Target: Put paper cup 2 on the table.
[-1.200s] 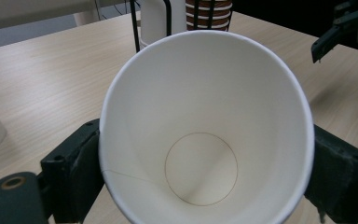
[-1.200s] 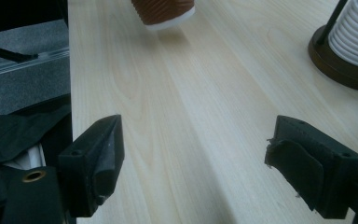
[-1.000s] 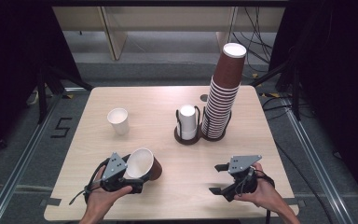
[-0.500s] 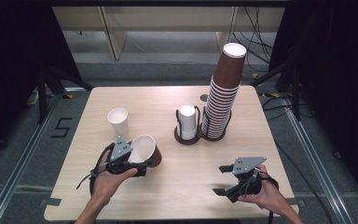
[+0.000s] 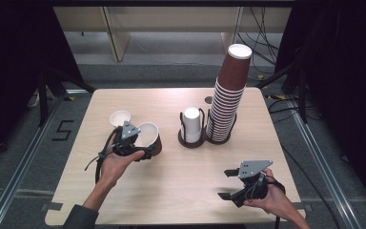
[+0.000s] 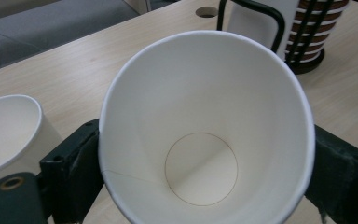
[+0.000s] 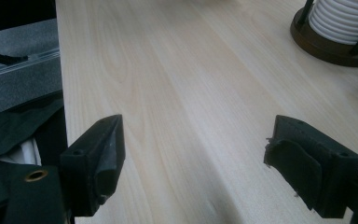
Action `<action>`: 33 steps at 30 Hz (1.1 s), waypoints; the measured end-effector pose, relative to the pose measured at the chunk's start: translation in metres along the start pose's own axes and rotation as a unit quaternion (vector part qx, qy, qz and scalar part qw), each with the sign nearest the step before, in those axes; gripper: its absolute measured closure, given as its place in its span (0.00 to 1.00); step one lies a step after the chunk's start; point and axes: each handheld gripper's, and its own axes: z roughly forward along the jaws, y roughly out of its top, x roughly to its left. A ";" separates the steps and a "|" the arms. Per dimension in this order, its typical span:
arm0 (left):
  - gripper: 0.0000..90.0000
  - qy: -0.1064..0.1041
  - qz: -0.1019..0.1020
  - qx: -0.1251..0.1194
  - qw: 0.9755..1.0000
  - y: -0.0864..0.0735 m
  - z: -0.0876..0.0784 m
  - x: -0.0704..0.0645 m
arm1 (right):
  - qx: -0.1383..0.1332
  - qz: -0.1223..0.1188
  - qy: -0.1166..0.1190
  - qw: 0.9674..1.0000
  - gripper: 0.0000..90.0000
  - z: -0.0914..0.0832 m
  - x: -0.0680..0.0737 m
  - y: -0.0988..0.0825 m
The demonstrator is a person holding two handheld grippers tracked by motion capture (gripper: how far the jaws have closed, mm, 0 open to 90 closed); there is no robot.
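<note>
Jaws of the left gripper (image 5: 140,143) pinch a brown cup (image 5: 148,138) – tilted, just beside a white cup (image 5: 119,118). Right gripper (image 5: 227,184) hovers spread and empty over the table (image 5: 181,176) – well apart.

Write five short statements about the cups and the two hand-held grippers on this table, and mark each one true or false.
1. The left hand-held gripper is shut on a brown paper cup with a white inside. True.
2. The right hand-held gripper holds a cup. False: its jaws stand open over the bare pale wooden table with nothing between them.
3. A small white paper cup stands upright on the table beside the held cup. True.
4. The tall stack of brown paper cups lies on its side. False: it stands upright in the dark wire cup holder, mouths down.
5. The held cup is full of liquid. False: the left gripper view shows its bare white bottom.
</note>
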 end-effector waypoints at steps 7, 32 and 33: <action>0.12 0.018 0.003 0.038 0.999 0.015 0.018 0.012 | 0.007 0.001 0.002 1.000 0.21 0.003 0.000 -0.001; 0.11 0.082 -0.042 0.076 0.993 0.028 0.075 0.029 | 0.012 -0.003 0.009 1.000 0.21 0.006 0.002 -0.003; 0.11 0.083 -0.039 0.078 0.993 0.028 0.076 0.029 | 0.011 -0.004 0.010 1.000 0.21 0.006 0.001 -0.003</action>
